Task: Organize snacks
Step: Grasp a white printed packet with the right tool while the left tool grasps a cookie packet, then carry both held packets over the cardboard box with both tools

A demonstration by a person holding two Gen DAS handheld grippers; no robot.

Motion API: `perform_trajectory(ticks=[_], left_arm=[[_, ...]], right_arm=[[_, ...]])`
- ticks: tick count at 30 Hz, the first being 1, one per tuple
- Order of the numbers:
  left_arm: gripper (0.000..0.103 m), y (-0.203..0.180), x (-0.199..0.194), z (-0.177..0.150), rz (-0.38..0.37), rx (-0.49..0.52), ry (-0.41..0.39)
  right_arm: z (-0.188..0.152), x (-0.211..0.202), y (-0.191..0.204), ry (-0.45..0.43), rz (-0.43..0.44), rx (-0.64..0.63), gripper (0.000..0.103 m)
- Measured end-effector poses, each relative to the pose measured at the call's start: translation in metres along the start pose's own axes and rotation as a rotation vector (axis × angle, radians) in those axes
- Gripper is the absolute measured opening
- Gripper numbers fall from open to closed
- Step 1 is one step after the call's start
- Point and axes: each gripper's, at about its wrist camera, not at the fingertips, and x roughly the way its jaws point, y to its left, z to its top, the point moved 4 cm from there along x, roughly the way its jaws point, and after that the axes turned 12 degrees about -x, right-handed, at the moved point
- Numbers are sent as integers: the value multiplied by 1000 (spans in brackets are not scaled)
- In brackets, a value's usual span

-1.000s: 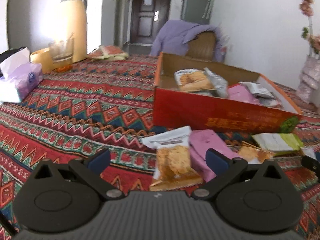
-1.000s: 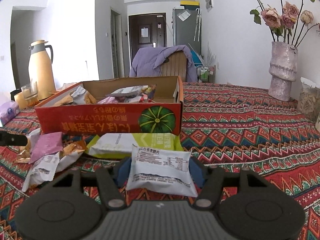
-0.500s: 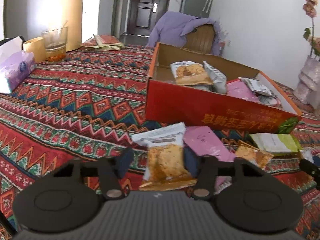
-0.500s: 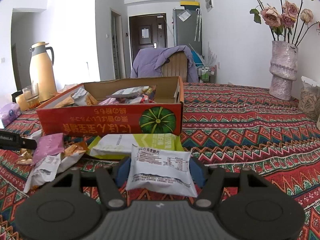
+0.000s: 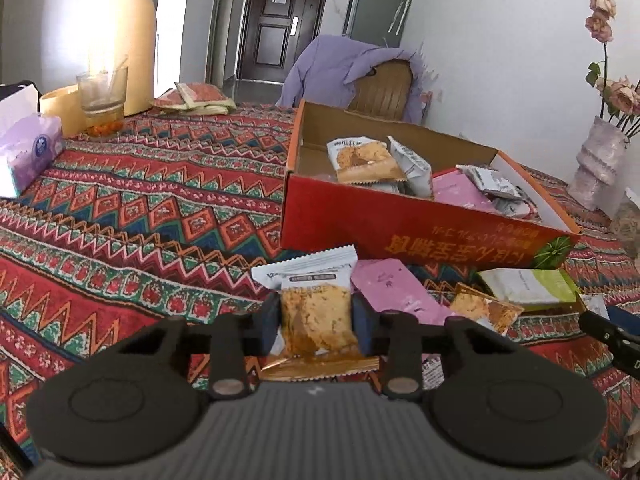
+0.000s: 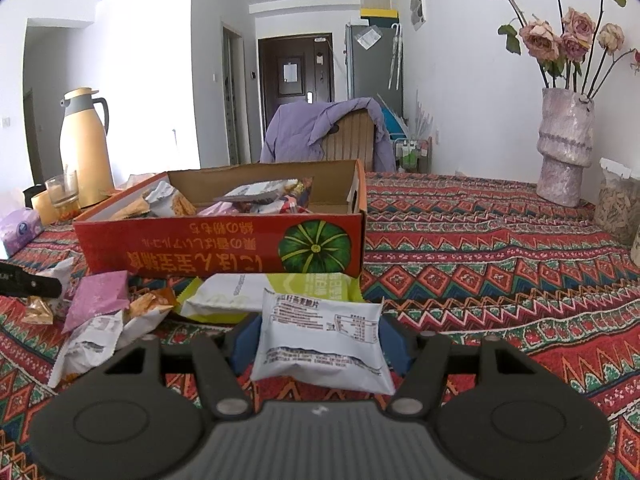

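My left gripper (image 5: 315,320) is shut on a clear-and-white cracker packet (image 5: 316,312) just in front of the red cardboard box (image 5: 400,226). My right gripper (image 6: 318,340) is shut on a white snack packet (image 6: 320,340) and holds it low, in front of the same box (image 6: 224,248). The box holds several packets. Loose on the cloth lie a pink packet (image 5: 394,292), a green-and-white packet (image 6: 276,290) and a small orange packet (image 5: 484,310).
A patterned red tablecloth (image 5: 140,208) covers the table. At the far left stand a yellow thermos (image 5: 130,36), a glass (image 5: 102,98) and a tissue box (image 5: 28,152). A vase of flowers (image 6: 564,148) and a jar (image 6: 618,208) stand at the right. A chair with a purple jacket (image 6: 324,128) is behind.
My left gripper has closed from wide open onto the cracker packet and moved a little toward the box. My right gripper keeps its hold on the white packet, nearly still.
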Motion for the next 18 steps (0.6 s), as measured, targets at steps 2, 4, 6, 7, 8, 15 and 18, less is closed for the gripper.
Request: perform_trajectory(ticks=[2,4,6,7,8,15,18], left_arm=[[38,-1,-4,1,-6,2,-8],[38,-3,-8,3,-12,5,-18],[38,-5,-12,5,-21,9,-27],[38,-6,-14,5,-23,11,-32],[38,-7,-15,6,-26,13,-36],[38,-12,-22,11,-47,16,-51],[38,-17,-26,14,-58,16,-63]], right_arm=[[1,-2,1,-10,-7,-7,64],[1,-4,2,-19,-18,-15,64],[3,-6,3,-29,-24,-22,63],[4,-7,3,-33,-24,-22,64],[5,-8,3,-38,-26,-24,64],[16,-21,7,-77,-22,-26,64],[23,-26,11,-96,-22,-25,64]])
